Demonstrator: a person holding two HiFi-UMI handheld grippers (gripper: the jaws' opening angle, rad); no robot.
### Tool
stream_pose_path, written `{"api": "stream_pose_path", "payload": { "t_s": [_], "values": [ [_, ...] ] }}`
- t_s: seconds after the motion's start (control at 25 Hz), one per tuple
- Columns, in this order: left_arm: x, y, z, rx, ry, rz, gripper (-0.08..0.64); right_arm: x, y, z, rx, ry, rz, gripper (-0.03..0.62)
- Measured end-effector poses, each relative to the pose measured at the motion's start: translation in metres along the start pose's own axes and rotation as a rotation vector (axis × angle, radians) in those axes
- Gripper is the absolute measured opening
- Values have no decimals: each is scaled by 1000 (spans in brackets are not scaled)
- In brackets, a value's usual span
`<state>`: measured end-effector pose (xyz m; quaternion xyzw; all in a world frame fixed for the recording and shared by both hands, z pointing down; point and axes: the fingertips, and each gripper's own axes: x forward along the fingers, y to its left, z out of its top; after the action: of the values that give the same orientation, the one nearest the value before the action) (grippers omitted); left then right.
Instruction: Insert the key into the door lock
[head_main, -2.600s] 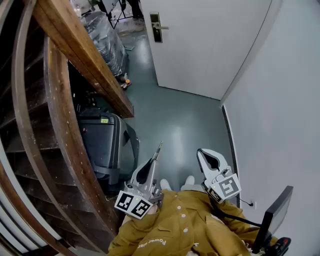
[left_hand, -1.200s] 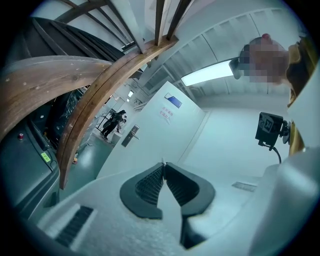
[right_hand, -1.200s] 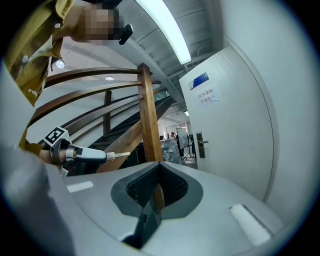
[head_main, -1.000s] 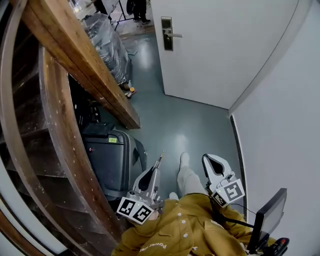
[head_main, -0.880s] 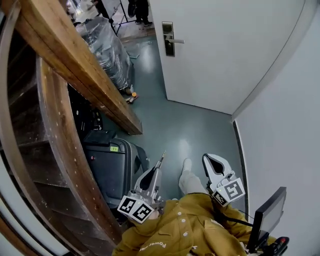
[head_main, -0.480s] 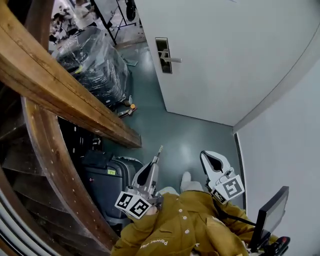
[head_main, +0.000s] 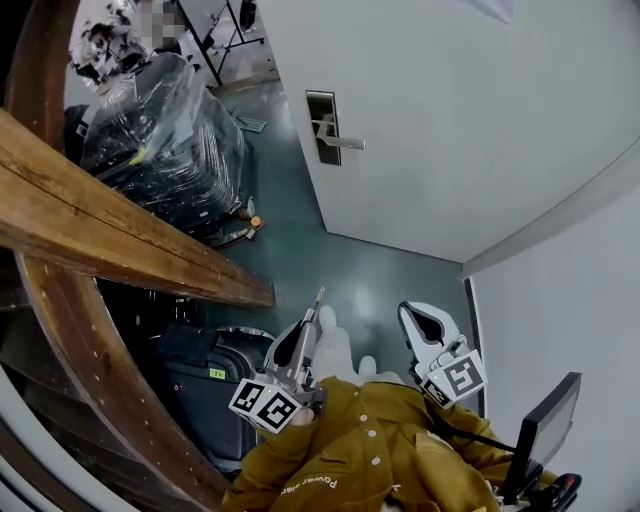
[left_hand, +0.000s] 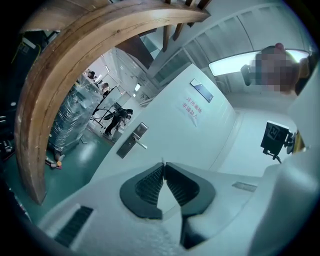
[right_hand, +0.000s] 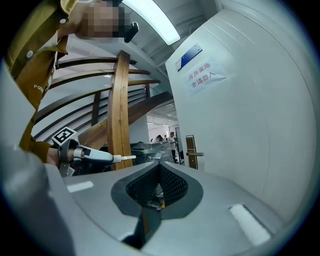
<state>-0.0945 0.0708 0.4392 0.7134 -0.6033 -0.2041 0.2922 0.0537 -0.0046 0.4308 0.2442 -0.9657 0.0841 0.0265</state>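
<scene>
Overhead, the left gripper (head_main: 311, 320) sat low centre, jaws clamped on a key (head_main: 318, 300) that pointed up-frame. The door lock (head_main: 322, 127) was well apart from it, in the upper middle. Beside it, the right gripper (head_main: 408, 312) had its jaws together, holding nothing. Through the left gripper view, a thin sliver of key showed between the pressed pads, with the lock left of centre. Through the right gripper view, the jaws met on nothing, and the lock appeared just above them.
</scene>
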Motion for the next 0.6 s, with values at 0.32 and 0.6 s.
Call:
{"api": "stream_pose_path", "payload": {
  "t_s": [0.32, 0.6],
  "values": [
    [82, 65, 53, -55, 33, -33, 23, 94, -44, 11, 13, 20, -55, 5],
    [133, 109, 97, -86, 69, -72, 23, 169, -77, 31, 1, 18, -121, 5]
  ]
}}
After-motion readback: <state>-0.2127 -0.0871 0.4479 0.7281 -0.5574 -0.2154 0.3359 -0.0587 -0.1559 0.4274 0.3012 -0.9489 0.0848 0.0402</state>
